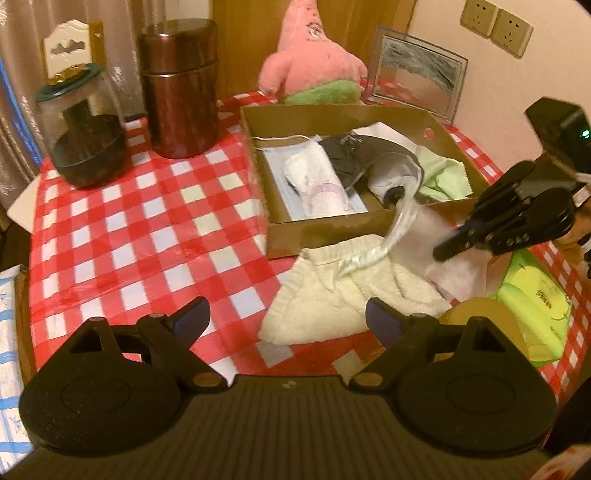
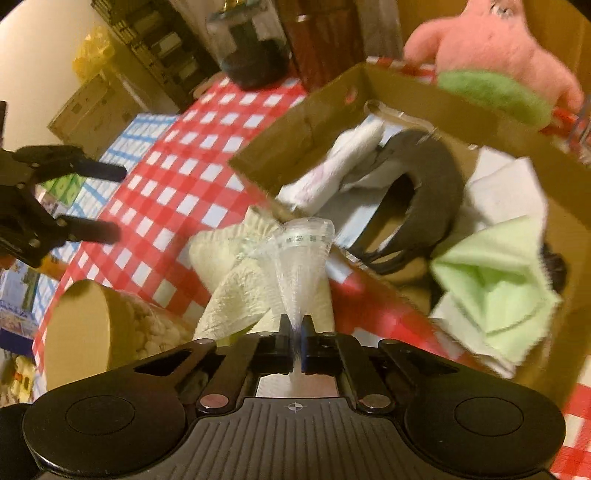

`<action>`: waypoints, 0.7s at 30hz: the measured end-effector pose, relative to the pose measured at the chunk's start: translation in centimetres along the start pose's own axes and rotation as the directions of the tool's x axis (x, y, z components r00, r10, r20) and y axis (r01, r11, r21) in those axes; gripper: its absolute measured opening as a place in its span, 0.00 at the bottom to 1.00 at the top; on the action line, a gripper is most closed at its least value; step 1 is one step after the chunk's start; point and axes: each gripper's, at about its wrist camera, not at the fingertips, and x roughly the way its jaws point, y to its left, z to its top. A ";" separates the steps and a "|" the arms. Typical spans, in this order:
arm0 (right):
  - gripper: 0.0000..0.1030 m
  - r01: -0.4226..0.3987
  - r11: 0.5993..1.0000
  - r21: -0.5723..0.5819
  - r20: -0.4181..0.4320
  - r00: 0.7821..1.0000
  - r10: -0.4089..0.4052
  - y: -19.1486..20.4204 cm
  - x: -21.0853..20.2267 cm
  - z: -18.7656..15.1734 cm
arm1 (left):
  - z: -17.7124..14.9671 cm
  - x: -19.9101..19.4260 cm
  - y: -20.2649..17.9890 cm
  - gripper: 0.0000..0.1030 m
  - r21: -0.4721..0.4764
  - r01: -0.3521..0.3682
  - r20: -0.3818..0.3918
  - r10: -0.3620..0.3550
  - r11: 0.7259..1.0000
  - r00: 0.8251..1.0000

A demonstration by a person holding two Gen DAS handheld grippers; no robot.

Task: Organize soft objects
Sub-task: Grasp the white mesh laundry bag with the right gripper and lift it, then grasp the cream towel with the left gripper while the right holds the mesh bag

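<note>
The left gripper [image 1: 286,323] hangs with its jaws spread wide and nothing between them, above the near edge of a cream knitted cloth [image 1: 332,295] that lies flat on the checked tablecloth [image 1: 129,236]; to its left the tablecloth runs bare to the table's edge, the widest open stretch in view; to its right a round cardboard lid [image 1: 476,310] and a green packet [image 1: 535,306] crowd the corner. The right gripper [image 2: 294,332] is clamped tight on a sheer white mesh cloth [image 2: 301,266], which fans out from the pads over the cream cloth; in the left wrist view the mesh trails up across the front wall of the cardboard box [image 1: 321,229], which stands just behind the cream cloth. Inside the box lie a blue face mask [image 1: 277,170] with a white cloth on it, a dark grey headband [image 1: 354,155] and a pale green cloth [image 1: 443,173]. Beyond the bare cloth stand a clear jar [image 1: 85,144] and a dark brown canister [image 1: 179,88]; behind the box sit a pink plush toy [image 1: 310,59] and a picture frame [image 1: 417,74], against a cream wall with sockets [image 1: 496,26].
</note>
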 end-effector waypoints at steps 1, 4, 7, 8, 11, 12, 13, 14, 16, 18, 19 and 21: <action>0.03 0.011 1.000 0.005 0.015 1.000 -0.011 -0.1 -0.6 0.0 | 0.3 0.3 -0.2 0.87 0.002 0.008 -0.005 -0.008 1.000 1.000; 0.03 0.044 0.999 0.024 0.055 0.997 -0.046 -0.4 -2.4 0.1 | 1.3 1.3 -0.5 0.87 0.006 0.035 -0.025 -0.035 0.999 0.999; 0.03 0.076 0.997 0.023 0.081 0.994 -0.078 -0.5 -3.9 -0.1 | 2.3 2.7 -0.9 0.87 0.005 0.062 -0.051 -0.062 0.998 0.997; 0.03 0.085 0.996 0.022 0.088 0.992 -0.087 -0.5 -4.2 -0.2 | 2.6 3.4 -1.1 0.87 0.001 0.075 -0.064 -0.075 0.997 0.995; 0.03 0.116 0.993 0.022 0.112 0.987 -0.118 -0.4 -5.0 -0.5 | 3.3 5.3 -1.5 0.87 -0.017 0.107 -0.104 -0.108 0.994 0.989; 0.03 0.121 0.992 0.028 0.122 0.985 -0.123 -0.4 -5.3 -0.6 | 3.5 6.0 -1.7 0.87 -0.021 0.122 -0.121 -0.124 0.992 0.985; 0.03 0.125 0.992 0.033 0.132 0.983 -0.128 -0.5 -5.4 -0.6 | 3.7 6.6 -1.9 0.87 -0.025 0.137 -0.136 -0.139 0.990 0.981; 0.03 0.128 0.991 0.036 0.141 0.981 -0.132 -0.4 -5.7 -0.7 | 3.8 7.3 -2.2 0.87 -0.028 0.150 -0.153 -0.153 0.988 0.976; 0.03 0.138 0.990 0.036 0.161 0.977 -0.142 -0.4 -6.2 -0.9 | 4.1 8.6 -2.8 0.87 -0.024 0.182 -0.199 -0.183 0.983 0.963; 0.03 0.148 0.988 0.037 0.181 0.972 -0.152 -0.3 -6.8 -1.1 | 4.4 9.9 -3.4 0.87 -0.019 0.210 -0.251 -0.208 0.977 0.945; 0.03 0.153 0.987 0.039 0.189 0.969 -0.158 -0.4 -7.1 -1.3 | 4.5 10.5 -3.7 0.87 -0.011 0.217 -0.274 -0.212 0.976 0.938; 0.03 0.170 0.984 0.045 0.203 0.963 -0.176 -0.6 -7.5 -1.6 | 4.7 11.6 -4.5 0.87 0.013 0.226 -0.318 -0.210 0.974 0.924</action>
